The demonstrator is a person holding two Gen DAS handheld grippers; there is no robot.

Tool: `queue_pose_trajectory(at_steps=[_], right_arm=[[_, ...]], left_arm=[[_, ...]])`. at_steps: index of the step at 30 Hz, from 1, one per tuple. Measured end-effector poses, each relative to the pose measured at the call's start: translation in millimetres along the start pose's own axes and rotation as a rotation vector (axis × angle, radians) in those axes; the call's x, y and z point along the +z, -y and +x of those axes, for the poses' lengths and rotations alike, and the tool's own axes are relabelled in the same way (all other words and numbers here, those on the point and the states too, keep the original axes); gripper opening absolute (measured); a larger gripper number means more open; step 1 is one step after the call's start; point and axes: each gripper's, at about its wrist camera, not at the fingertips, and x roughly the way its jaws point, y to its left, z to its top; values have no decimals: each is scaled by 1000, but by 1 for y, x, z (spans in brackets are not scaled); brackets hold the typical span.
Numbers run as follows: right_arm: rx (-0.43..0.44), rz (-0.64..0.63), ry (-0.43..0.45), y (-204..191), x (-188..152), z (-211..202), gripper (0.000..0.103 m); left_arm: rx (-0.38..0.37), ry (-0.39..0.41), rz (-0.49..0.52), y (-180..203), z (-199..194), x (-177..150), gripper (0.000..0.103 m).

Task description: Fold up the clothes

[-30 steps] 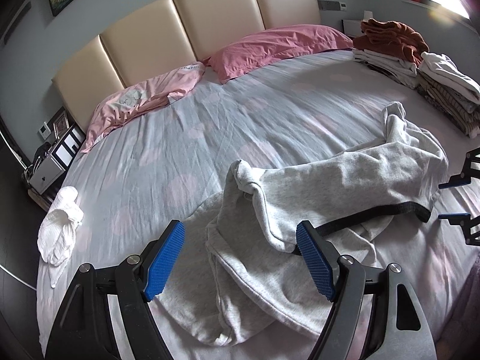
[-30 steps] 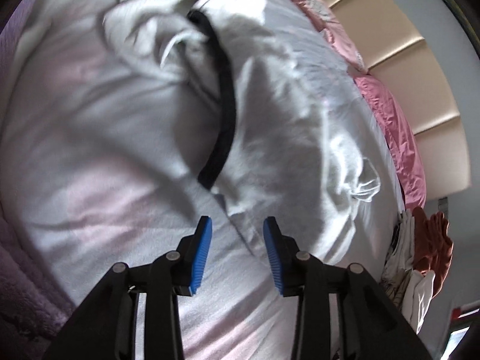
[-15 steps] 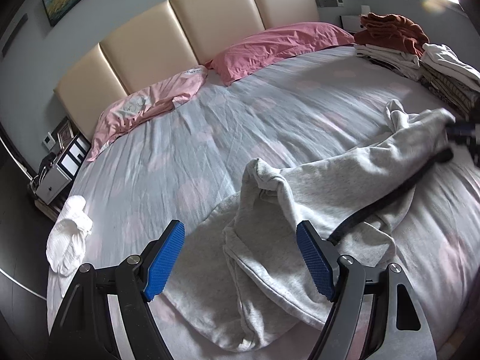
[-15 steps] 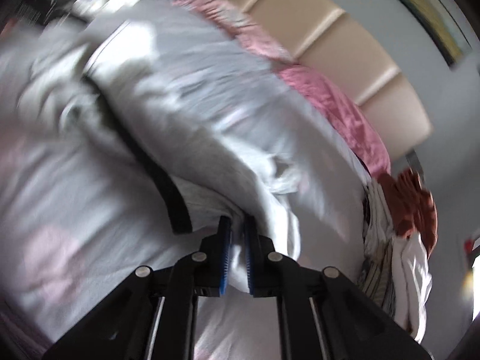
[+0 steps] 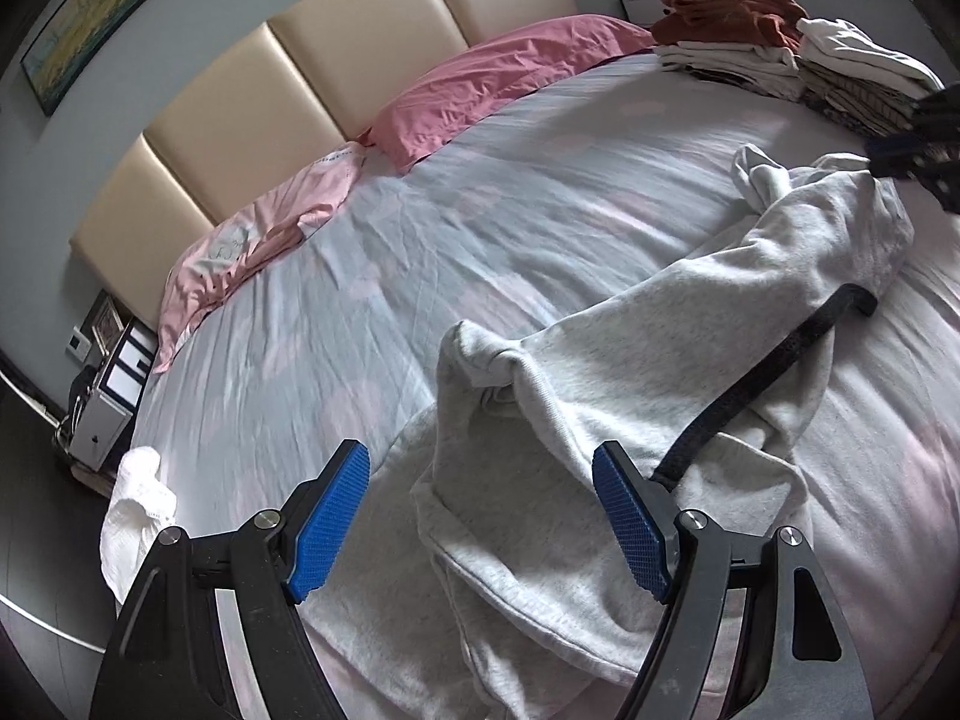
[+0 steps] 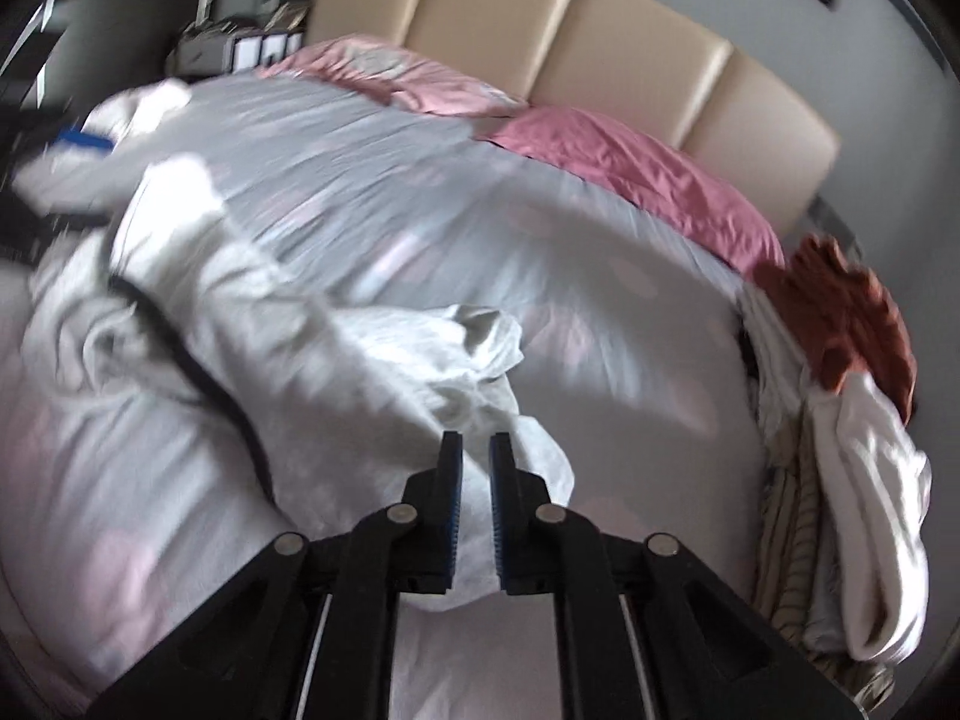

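Note:
A light grey garment point(image 5: 690, 348) with a black band point(image 5: 756, 384) lies crumpled across the near half of the bed. My left gripper point(image 5: 480, 516) hovers open over its near bunched end, touching nothing. At the far right of the left wrist view my right gripper point(image 5: 894, 159) holds up the garment's far corner. In the right wrist view the right gripper point(image 6: 474, 468) is shut on a fold of the grey garment point(image 6: 336, 348), which trails away to the left with the black band point(image 6: 198, 378) showing.
The bed point(image 5: 480, 210) has a pale patterned sheet, two pink pillows point(image 5: 498, 78) and a beige headboard point(image 5: 336, 66). A stack of folded clothes point(image 5: 798, 60) sits at the far right corner. A white cloth point(image 5: 135, 516) lies at the left edge, near a bedside unit point(image 5: 108, 384).
My right gripper shut on the garment's far edge and lifted it up and to the right, stretching the cloth. The left gripper stayed open in place.

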Motion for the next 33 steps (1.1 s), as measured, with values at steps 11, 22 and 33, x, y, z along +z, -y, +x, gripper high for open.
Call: queue_pose_trajectory(at_steps=[11,22,33], right_arm=[[-153,-471,-19,-83,-33,-14,47],[-441,-818,-140,-119,-68,28,47],[-444,-810,-62,-115,-55,27,20]], left_arm=[[3,26,-58,-10,-16,-5,78],[-8,60,-96,-17,-23,-4,78],[-1,57,-92,-16,-20,-4,78]])
